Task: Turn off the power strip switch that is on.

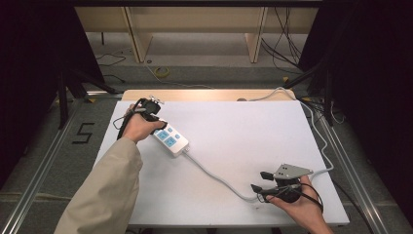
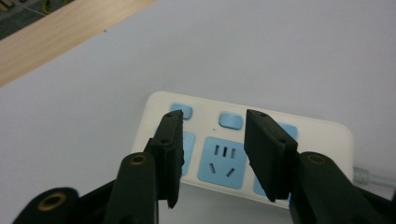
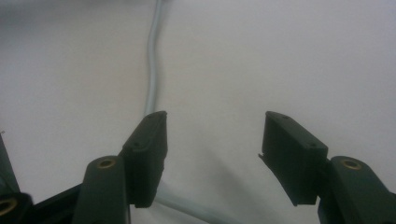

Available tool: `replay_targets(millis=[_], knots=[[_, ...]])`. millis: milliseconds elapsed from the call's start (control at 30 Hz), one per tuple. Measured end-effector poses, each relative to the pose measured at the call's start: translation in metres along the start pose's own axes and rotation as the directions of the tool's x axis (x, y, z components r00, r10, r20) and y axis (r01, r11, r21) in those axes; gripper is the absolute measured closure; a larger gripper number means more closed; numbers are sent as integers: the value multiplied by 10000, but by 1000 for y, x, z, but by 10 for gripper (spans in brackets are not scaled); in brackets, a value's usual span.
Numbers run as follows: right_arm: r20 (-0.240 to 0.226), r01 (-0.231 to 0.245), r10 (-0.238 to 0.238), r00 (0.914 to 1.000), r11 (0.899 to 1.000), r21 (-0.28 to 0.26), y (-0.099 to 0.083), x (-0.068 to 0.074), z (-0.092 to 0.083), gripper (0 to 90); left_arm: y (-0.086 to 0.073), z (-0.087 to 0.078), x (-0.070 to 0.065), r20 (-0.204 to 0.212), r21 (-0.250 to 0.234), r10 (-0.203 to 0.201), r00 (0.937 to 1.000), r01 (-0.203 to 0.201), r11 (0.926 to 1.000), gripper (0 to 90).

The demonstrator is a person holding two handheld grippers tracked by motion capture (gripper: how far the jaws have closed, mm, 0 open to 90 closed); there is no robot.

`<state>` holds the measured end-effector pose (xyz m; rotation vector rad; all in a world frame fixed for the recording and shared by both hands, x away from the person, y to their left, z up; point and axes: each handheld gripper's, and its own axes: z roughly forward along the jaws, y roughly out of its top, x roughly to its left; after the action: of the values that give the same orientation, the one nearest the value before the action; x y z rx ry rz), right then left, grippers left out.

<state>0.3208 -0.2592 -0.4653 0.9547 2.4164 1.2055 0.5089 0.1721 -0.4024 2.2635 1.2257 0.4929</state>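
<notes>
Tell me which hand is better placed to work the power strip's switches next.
Probably the left: the left gripper hovers open right above the power strip and its blue switches, while the right gripper sits by the cable.

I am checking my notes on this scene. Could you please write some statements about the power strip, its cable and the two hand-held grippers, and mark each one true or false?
1. The power strip lies on the white table. True.
2. The left hand-held gripper is clamped on a plug. False: its jaws stand apart above the strip, with nothing between them.
3. The strip has blue sockets. True.
4. The right hand-held gripper is shut. False: its jaws are wide open.
5. The grey cable runs from the strip towards the right hand-held gripper. True.
</notes>
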Motion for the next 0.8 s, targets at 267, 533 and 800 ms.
replay_targets(millis=[267,533,800], knots=[[-2,-8,8,10000,10000,18,0,0,0,415,-13,-12,-5,388,-363,-149,9991,163,9992,452],[3,-13,13,10000,10000,20,0,0,0,414,-26,-23,-15,294,-521,181,9994,-165,9985,362],[10,2,-3,10000,10000,31,0,0,0,409,-44,-32,-21,468,-976,185,9987,-138,9951,294]])
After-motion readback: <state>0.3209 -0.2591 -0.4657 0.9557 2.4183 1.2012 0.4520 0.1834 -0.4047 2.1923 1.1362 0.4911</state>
